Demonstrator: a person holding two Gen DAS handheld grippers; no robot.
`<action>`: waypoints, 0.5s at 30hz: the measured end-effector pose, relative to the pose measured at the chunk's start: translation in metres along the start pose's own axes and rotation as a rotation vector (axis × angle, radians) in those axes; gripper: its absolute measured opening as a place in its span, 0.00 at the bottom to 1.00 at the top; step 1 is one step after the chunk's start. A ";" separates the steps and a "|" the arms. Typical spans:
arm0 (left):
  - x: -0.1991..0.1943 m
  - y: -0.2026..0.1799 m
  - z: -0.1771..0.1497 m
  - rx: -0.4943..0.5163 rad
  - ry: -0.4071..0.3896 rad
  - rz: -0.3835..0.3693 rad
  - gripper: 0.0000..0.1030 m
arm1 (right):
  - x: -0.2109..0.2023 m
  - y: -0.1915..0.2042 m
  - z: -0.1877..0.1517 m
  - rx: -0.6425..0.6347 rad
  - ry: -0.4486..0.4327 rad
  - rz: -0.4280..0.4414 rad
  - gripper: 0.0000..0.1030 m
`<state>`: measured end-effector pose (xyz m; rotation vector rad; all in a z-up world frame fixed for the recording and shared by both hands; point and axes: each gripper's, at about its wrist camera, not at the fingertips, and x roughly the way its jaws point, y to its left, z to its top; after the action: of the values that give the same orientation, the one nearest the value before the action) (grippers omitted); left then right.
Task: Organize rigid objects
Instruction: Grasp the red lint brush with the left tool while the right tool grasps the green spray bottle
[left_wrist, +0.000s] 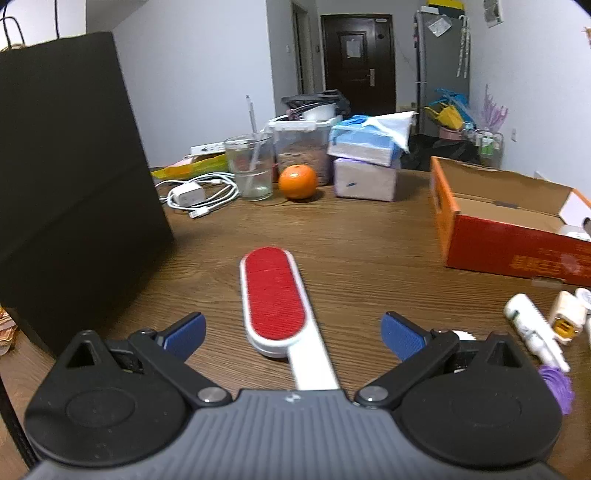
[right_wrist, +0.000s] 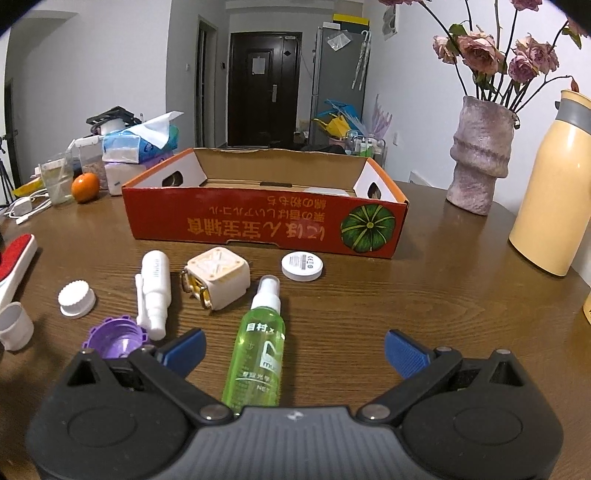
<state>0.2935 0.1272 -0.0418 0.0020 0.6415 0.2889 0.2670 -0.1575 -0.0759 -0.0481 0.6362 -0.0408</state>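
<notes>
A white lint brush with a red pad (left_wrist: 274, 295) lies on the wooden table between the wide-open jaws of my left gripper (left_wrist: 293, 334), handle toward the camera. My right gripper (right_wrist: 294, 349) is open over a green spray bottle (right_wrist: 258, 360) lying on the table. Ahead of it lie a white spray bottle (right_wrist: 155, 291), a cream cube gadget (right_wrist: 218, 282), a white round disc (right_wrist: 302, 266), a white ribbed cap (right_wrist: 77, 299), a purple cap (right_wrist: 116, 336) and a small white cup (right_wrist: 14, 325). The open red cardboard box (right_wrist: 258, 225) stands behind them.
A black bag (left_wrist: 70, 177) stands at the left. An orange (left_wrist: 297, 181), a glass (left_wrist: 251, 166), a charger with cable (left_wrist: 195, 195) and tissue boxes (left_wrist: 365, 162) sit at the back. A vase with flowers (right_wrist: 480, 151) and a yellow flask (right_wrist: 554, 184) stand at the right.
</notes>
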 end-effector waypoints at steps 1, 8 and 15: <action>0.004 0.004 0.001 -0.002 0.004 0.008 1.00 | 0.001 0.000 0.000 0.001 0.001 -0.003 1.00; 0.032 0.021 0.005 -0.027 0.050 0.011 1.00 | 0.009 0.001 0.000 -0.004 0.017 -0.023 1.00; 0.063 0.020 0.012 -0.052 0.099 0.025 1.00 | 0.020 -0.001 0.000 0.006 0.037 -0.030 1.00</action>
<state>0.3438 0.1639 -0.0673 -0.0546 0.7321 0.3318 0.2831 -0.1591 -0.0874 -0.0512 0.6723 -0.0733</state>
